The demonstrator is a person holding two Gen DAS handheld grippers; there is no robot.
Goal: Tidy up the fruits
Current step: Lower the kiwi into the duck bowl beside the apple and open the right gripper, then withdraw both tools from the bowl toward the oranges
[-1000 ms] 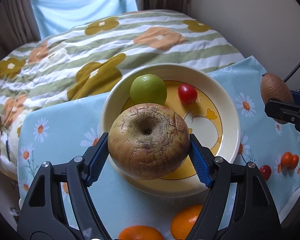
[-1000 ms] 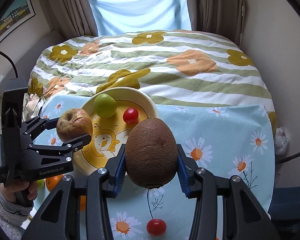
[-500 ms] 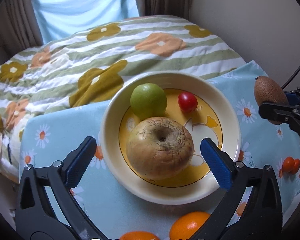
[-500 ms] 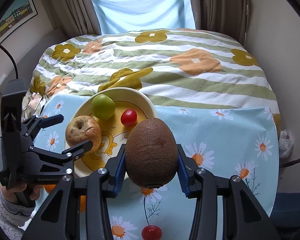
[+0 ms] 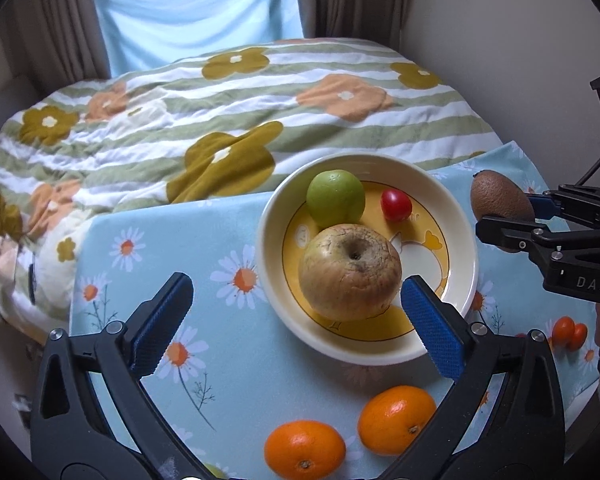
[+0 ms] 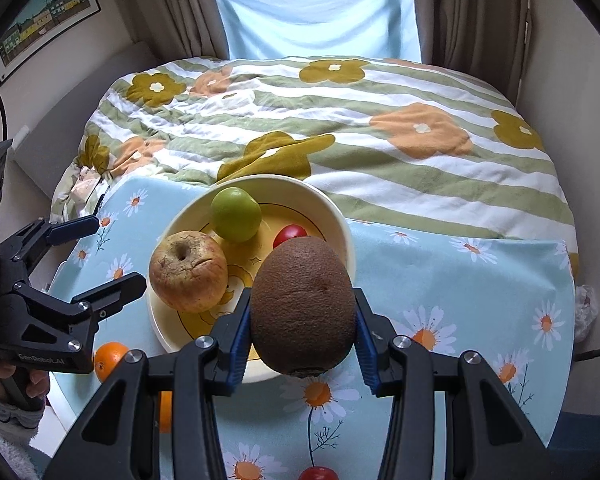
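A cream and yellow plate holds a wrinkled apple, a green fruit and a cherry tomato. My left gripper is open and empty, its jaws wide apart, down-left of the apple. My right gripper is shut on a brown kiwi and holds it above the plate's right rim.
Two oranges lie on the daisy-print cloth in front of the plate. Small red-orange tomatoes lie at right, one below the kiwi. A striped flower quilt covers the bed behind.
My left gripper set the apple on the plate, opened and drew back to the left. My right gripper moved the kiwi closer over the plate's rim.
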